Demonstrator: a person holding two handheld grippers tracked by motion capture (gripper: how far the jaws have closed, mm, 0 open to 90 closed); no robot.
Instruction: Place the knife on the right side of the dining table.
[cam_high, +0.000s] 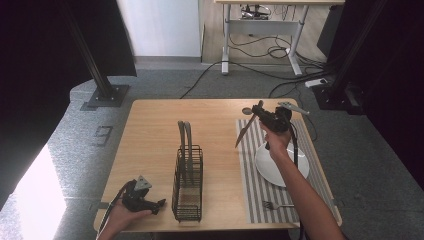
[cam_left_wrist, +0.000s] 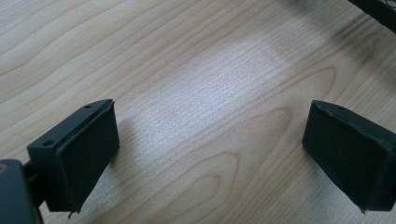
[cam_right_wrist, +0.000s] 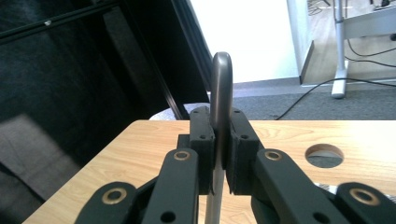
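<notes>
Right of centre in the high view, the right hand-held gripper (cam_high: 262, 113) is lifted above the tabletop (cam_high: 150, 130), clenched on a table knife (cam_high: 247, 127) whose blade slants down and to the left over the edge of a striped placemat (cam_high: 250, 170). From its own view the same right hand-held gripper (cam_right_wrist: 219, 154) shows what the overhead camera cannot: both jaws press flat against the knife's handle (cam_right_wrist: 221, 88), whose rounded end stands up above them, with a round hole (cam_right_wrist: 324, 155) in the tabletop at the right.

Below the gripper in the high view a white plate (cam_high: 267, 167) lies on the placemat, partly hidden by the forearm, and a fork (cam_high: 274, 205) rests near the mat's lower edge. What seems to be a spoon (cam_high: 247, 111) lies at the mat's top edge, too small to be sure.

At lower left the left hand-held gripper (cam_high: 159, 204) rests on the tabletop just beside a black wire caddy (cam_high: 188, 185) holding two grey handles (cam_high: 185, 135). Its own view has the left hand-held gripper (cam_left_wrist: 210, 154) released, jaws wide apart over bare wood grain.
</notes>
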